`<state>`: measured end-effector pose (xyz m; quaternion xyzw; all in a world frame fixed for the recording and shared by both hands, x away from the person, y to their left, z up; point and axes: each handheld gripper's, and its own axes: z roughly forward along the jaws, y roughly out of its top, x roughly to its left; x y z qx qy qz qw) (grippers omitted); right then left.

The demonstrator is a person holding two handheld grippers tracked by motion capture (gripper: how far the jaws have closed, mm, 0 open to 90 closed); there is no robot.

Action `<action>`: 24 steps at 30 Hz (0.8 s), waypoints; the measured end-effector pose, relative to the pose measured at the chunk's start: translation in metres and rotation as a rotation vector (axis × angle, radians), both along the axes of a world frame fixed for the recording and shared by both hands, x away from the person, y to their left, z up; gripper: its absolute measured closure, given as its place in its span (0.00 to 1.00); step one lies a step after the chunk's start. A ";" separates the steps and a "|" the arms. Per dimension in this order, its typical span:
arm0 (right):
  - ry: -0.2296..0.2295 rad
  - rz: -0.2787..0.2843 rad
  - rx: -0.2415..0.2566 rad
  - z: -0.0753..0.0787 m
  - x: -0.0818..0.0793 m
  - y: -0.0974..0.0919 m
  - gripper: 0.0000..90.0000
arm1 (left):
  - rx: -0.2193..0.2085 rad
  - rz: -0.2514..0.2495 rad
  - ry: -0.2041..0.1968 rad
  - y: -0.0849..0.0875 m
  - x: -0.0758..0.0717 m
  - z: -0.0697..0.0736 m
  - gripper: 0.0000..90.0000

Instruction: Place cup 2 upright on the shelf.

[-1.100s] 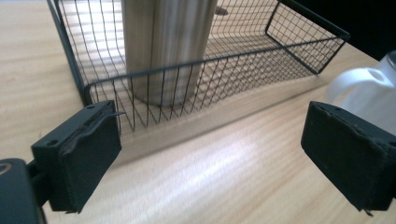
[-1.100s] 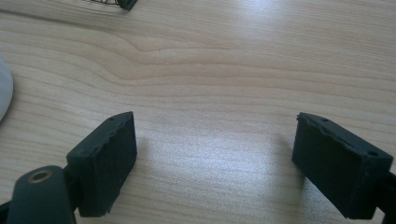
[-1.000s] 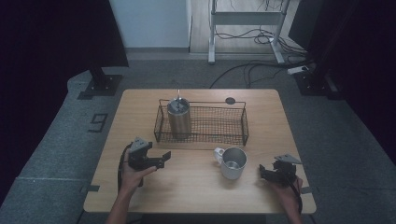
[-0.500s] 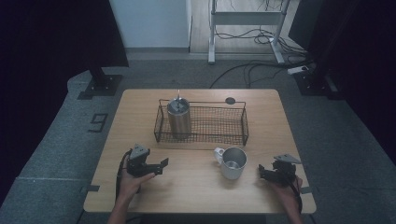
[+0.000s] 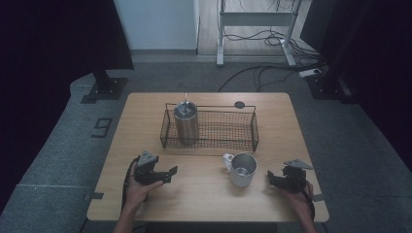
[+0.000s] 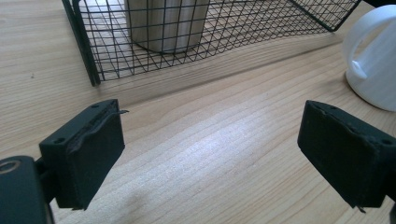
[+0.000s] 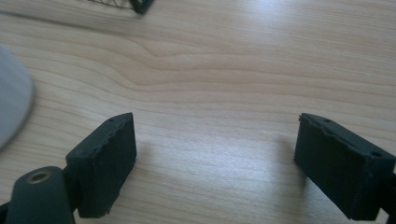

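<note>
Both grippers rest low over the near half of the table [image 5: 204, 194], nothing held. Left gripper [image 5: 167, 174] sits near-left, jaws wide open with bare wood between them; right gripper [image 5: 270, 178] sits near-right, jaws likewise wide open and empty

Mug [image 5: 241, 169] stands upright on the table between the two grippers, closer to the right one and just in front of the basket [image 5: 209, 144]. Its long axis is vertical, mouth up; the handle points left and slightly away, toward the basket's near edge. In the left gripper view the mug [image 6: 373, 60] shows at upper right, handle facing that gripper

Tumbler [image 5: 186, 119] already stands upright in the basket's left end; the rest of the basket is bare mesh

Judged step: approach to the mug, no contact yet. The work in hand looks like moving the mug into the basket. Next move likely calls for one gripper to close the gap, line its jaws across the rim or handle, shut, then lift clear over the basket's near wall and set down right of the tumbler
</note>
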<state>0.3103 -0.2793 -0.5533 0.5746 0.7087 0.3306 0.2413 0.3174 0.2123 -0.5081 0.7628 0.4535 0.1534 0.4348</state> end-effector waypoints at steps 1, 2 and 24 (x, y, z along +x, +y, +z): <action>-0.009 0.005 0.009 0.001 -0.001 0.000 0.15 | 0.000 -0.004 0.001 0.000 0.000 0.000 0.08; -0.014 0.010 0.019 0.002 -0.003 0.001 0.15 | 0.000 -0.003 0.003 0.000 0.001 0.000 0.08; -0.140 0.202 0.241 0.048 -0.037 0.032 0.17 | 0.021 0.005 0.032 0.000 0.005 -0.010 0.08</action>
